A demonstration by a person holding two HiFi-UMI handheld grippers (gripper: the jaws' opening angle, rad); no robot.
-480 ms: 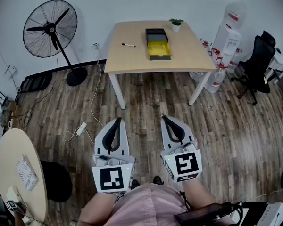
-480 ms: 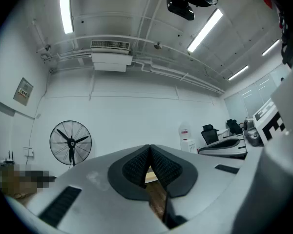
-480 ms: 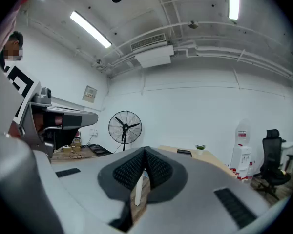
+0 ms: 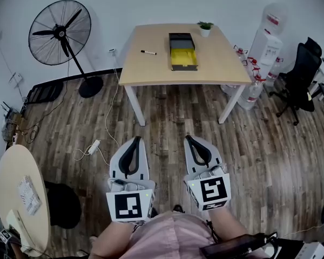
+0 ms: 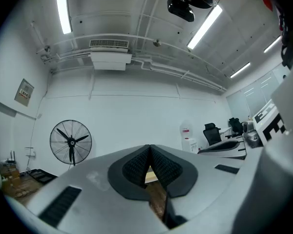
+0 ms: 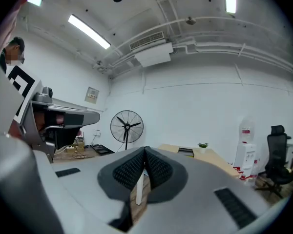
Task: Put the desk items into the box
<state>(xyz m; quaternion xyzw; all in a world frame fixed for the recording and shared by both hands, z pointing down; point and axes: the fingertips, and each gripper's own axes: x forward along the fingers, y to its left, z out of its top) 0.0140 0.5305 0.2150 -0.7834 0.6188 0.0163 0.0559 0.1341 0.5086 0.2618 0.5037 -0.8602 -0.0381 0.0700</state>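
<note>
The person stands on the wood floor (image 4: 167,117) well back from the desk (image 4: 151,72), so nothing on it is within reach. Both tools are held low and close to the body, side by side and pointing toward the desk. I judge this a carrying pose rather than a working one. The left gripper (image 4: 134,140) has its jaws pressed together with nothing between them; its own view shows the two dark pads meeting at the tip. The right gripper (image 4: 190,137) is the same: jaws together, empty.

The box (image 4: 180,40), black with a yellow inside, lies near the middle of the desk, toward the far edge. A marker (image 4: 148,52) lies alone to its left, apart from it. A small potted plant (image 4: 205,27) stands at the far edge, just beyond the box's right corner. These look like the items to go in. No packing appears begun; the next move is likely a walk up to the desk, and the jaws must part before taking the thin marker
</note>
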